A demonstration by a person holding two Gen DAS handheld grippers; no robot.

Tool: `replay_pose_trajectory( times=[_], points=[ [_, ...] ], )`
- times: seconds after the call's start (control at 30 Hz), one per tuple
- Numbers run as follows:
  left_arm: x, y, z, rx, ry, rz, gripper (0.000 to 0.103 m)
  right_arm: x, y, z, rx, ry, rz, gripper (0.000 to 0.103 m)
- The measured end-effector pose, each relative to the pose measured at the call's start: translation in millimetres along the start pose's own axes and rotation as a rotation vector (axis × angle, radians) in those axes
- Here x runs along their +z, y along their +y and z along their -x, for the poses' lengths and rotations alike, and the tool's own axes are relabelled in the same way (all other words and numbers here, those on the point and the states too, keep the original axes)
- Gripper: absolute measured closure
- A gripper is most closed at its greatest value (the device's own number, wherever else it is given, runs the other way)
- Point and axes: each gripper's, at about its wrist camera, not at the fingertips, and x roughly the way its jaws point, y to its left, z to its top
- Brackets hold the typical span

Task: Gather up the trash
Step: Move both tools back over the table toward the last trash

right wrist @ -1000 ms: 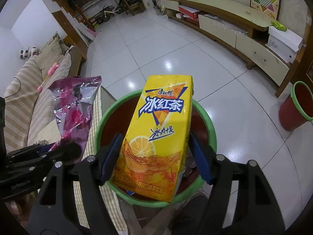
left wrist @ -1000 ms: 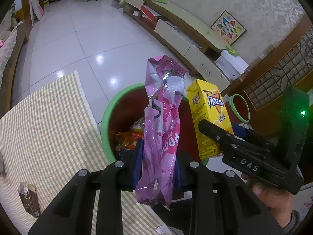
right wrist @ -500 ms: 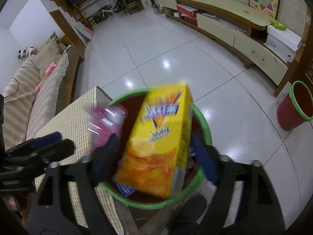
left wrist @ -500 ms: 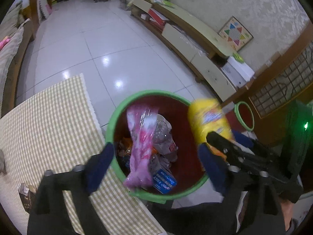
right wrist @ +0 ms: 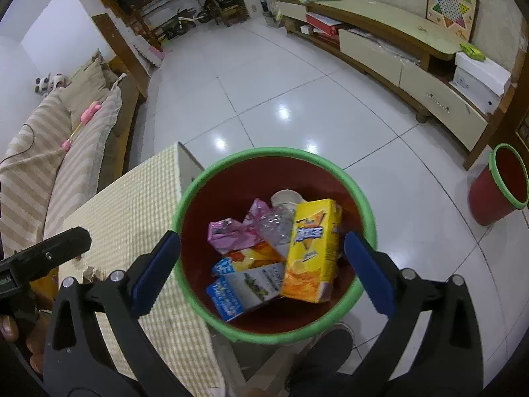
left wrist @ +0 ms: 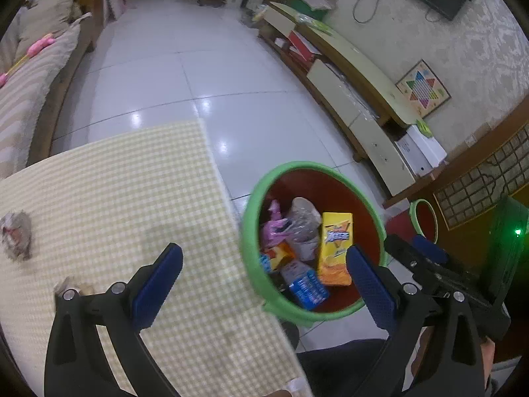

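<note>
A red bin with a green rim stands beside the checked table. Inside lie a yellow tea carton, a pink wrapper, a blue-and-white carton and other trash. My right gripper is open and empty above the bin. My left gripper is open and empty, over the table edge and the bin's left rim. A crumpled wrapper and a small scrap lie on the table.
The yellow checked table fills the left. A second red bin stands at the right by a low TV cabinet. A striped sofa lies at the far left. White tiled floor is beyond.
Both grippers opened. The pink wrapper and the yellow carton dropped into the bin. The left gripper swung left toward the table.
</note>
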Motion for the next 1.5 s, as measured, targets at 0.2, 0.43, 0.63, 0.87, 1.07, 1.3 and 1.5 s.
replay_pose_trajectory(
  times=[0.2,0.43,0.63,0.87,1.07,1.3,1.5],
  points=[
    [-16.2,38.2,37.1,0.026,-0.044,0.037,0.008,-11.0,42.7,5.2,0.027,0.003,0.051,0.005],
    [-39.2,103.3,82.2,0.081,-0.092,0.113,0.008,-30.6,101.6,0.6,0.073,0.027,0.125,0.005],
    [-60.5,165.0,111.2,0.138,-0.113,0.188,0.008,-50.4,162.1,-9.7,0.119,0.058,0.194,0.005],
    [-76.1,229.1,138.9,0.193,-0.125,0.254,0.008,-75.3,227.4,-24.4,0.168,0.103,0.267,0.005],
    [-82.9,264.0,143.9,0.199,-0.116,0.269,0.008,-96.5,271.4,-38.6,0.194,0.142,0.294,0.005],
    [-86.0,295.9,128.6,0.201,-0.072,0.250,0.008,-117.2,304.6,-60.4,0.185,0.181,0.295,0.005],
    [-77.1,319.7,110.1,0.203,-0.034,0.244,0.008,-134.6,324.6,-87.6,0.162,0.217,0.270,0.005]
  ],
)
